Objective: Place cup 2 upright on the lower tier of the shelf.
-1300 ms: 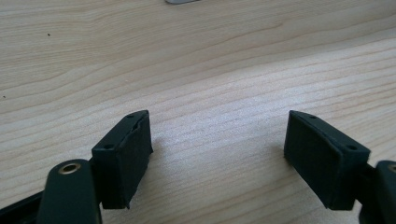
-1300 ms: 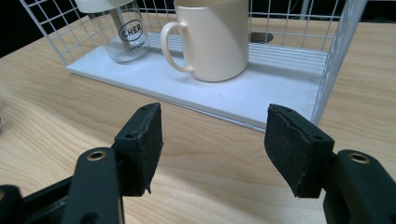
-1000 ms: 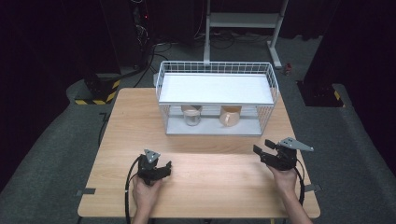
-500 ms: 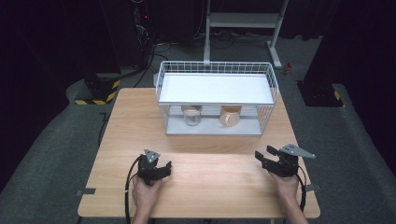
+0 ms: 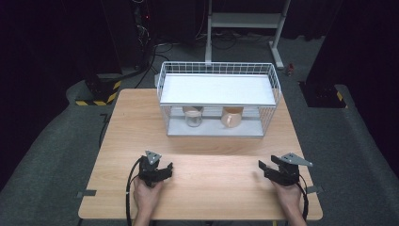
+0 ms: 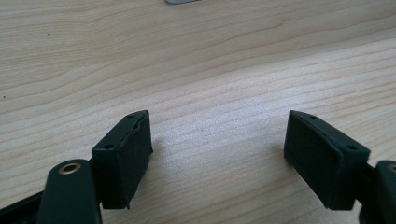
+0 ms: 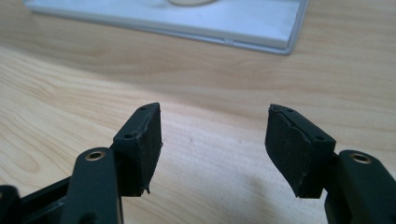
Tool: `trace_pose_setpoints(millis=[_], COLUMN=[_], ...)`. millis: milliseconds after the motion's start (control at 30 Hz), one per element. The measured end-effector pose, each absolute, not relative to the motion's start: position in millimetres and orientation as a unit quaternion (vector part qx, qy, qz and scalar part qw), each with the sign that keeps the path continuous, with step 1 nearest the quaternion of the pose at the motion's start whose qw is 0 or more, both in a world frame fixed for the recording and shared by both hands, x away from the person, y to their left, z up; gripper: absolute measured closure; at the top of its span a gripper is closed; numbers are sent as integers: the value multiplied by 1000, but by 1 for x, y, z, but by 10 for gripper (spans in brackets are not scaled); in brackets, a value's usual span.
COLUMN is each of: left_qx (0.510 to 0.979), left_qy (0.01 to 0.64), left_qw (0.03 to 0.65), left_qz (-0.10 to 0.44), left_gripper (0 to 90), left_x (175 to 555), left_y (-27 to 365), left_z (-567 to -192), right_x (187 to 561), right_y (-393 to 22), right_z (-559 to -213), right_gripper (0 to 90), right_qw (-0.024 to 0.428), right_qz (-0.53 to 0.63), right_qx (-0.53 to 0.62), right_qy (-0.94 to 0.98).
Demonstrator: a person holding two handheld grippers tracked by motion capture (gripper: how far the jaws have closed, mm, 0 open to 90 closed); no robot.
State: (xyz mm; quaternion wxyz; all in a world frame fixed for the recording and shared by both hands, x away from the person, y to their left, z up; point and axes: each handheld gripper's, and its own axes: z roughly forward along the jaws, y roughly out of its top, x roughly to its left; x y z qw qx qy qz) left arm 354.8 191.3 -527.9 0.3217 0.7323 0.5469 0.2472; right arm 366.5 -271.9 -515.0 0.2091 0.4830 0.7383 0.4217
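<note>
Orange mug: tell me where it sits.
In the high view, the orange mug stands on the wire rack's lower shelf, under the white top shelf, right of the glass jar.

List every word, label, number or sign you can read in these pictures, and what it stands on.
None: no readable text stands on the wire basket, the two cups under its shelf, the table or either gripper.
The yellow-and-black striped marking on the floor left of the table is a pattern, with no words.

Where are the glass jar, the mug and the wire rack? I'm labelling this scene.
glass jar (image 5: 193,118), high view, on its clear body under the shelf.
mug (image 5: 231,117), high view, on its tan side.
wire rack (image 5: 216,66), high view, on its far top rim.
</note>
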Motion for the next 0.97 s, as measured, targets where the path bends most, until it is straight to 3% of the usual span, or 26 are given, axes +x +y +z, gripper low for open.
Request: trace_pose_setpoints(millis=[467, 967], left_qx=[731, 730], left_qy=[548, 549], left_qw=[323, 323], left_qz=[247, 247], left_gripper=[236, 236], left_x=[355, 355], left_y=[191, 191], left_z=[-528, -528], right_x=[372, 373], right_y=[-270, -270], right_z=[-523, -523], right_gripper=[333, 309], right_qw=[212, 213], right_qz=[334, 332], right_qx=[485, 477], right_qy=[780, 785])
